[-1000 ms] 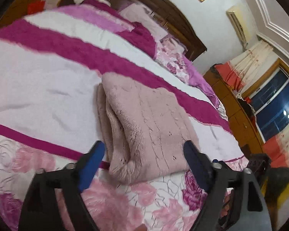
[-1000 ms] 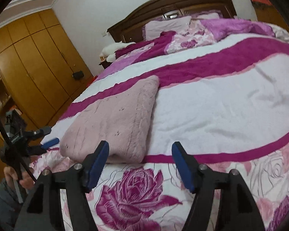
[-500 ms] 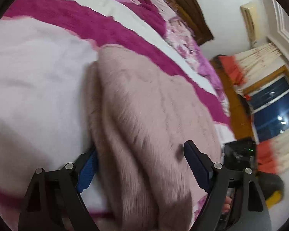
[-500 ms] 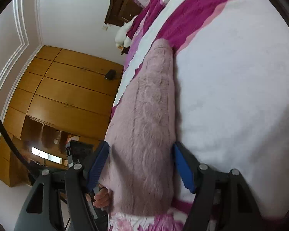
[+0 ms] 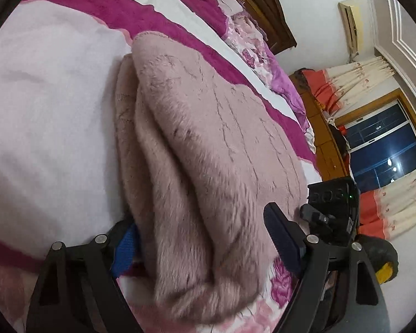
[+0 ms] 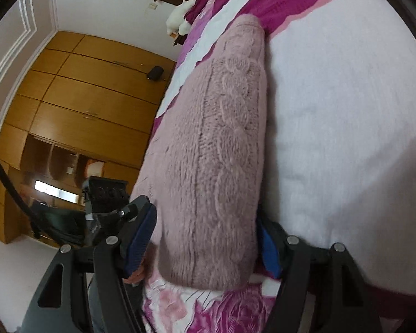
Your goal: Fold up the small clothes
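A folded, fuzzy pink knit sweater (image 5: 208, 138) lies on the pink-and-white striped bedcover (image 5: 55, 97). In the left wrist view my left gripper (image 5: 199, 222) straddles the sweater's near left corner, one blue pad low at its folded edge and the other over its top. The jaws are open. In the right wrist view the same sweater (image 6: 213, 138) runs away from me over the bedcover (image 6: 332, 111). My right gripper (image 6: 205, 213) is open around the sweater's near right corner, a blue pad on each side. Each view shows the other tool's black body (image 5: 332, 202) at the side.
A dark wooden headboard (image 5: 263, 14) and pillows stand at the far end of the bed. A night window (image 5: 382, 149) with cream and orange curtains is to the right. A wooden wardrobe (image 6: 83, 97) fills the left. A fingertip (image 6: 136, 274) shows under the left tool.
Both grippers came down and forward to the sweater's near edge, which was out ahead of them and now sits between their jaws. The right wrist view has rolled. Jaw widths look unchanged.
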A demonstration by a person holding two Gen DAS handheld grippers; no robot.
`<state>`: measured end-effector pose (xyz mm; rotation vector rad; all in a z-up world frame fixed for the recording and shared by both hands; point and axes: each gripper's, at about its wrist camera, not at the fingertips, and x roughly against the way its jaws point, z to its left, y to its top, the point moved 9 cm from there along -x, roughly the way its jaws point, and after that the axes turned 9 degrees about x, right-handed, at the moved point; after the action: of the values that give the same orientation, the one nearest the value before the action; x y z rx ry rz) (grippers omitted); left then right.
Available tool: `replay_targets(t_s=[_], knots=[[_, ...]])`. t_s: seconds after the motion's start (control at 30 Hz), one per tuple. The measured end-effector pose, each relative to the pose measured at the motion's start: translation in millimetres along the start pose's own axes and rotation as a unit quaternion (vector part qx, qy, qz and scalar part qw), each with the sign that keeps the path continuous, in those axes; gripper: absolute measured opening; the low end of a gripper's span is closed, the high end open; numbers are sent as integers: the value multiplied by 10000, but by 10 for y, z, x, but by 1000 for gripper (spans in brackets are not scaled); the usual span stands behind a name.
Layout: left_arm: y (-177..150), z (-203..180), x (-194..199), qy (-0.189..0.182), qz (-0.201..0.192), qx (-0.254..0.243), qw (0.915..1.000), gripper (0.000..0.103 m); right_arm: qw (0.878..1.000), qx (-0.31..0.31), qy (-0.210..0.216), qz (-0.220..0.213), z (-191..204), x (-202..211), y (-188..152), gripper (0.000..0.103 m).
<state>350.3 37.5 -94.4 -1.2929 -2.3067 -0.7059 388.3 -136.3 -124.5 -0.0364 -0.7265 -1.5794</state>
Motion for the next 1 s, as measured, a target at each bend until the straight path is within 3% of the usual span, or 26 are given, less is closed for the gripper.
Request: replay_targets(t_s=[0.07, 0.1, 0.13, 0.17, 0.27, 0.47, 0.6, 0.87, 1.0], knots=[[42, -23, -55, 16, 11, 22, 10000, 62, 9999, 40, -166, 12, -18, -86, 56, 60], [38, -26, -49, 77, -21, 17, 10000, 57, 9996, 82, -276, 35, -27, -97, 57, 49], [32, -9, -20, 200, -95, 9, 9998, 33, 9992, 119, -367, 35, -21, -99, 55, 43], [19, 34, 20, 366, -158, 29, 9992, 17, 9990, 121, -423, 0, -12, -71, 56, 40], [-23, 13, 139, 77, -87, 305, 9995, 8, 9992, -122, -327, -208, 121, 79, -7, 33], [-329, -243, 474, -54, -75, 136, 9999, 7, 9989, -361, -224, -193, 534, 335, -280, 32], [-731, -265, 680, -226, 28, 234, 9995, 7, 9983, -565, -156, -27, 687, 522, -673, 32], [-1651, -274, 944, -48, 61, 158, 9998, 7, 9971, -750, -148, -8, 764, 745, -1536, 33], [-1762, -263, 947, 154, -75, 43, 9998, 8, 9974, -670, -274, -41, 753, 748, -1662, 35]])
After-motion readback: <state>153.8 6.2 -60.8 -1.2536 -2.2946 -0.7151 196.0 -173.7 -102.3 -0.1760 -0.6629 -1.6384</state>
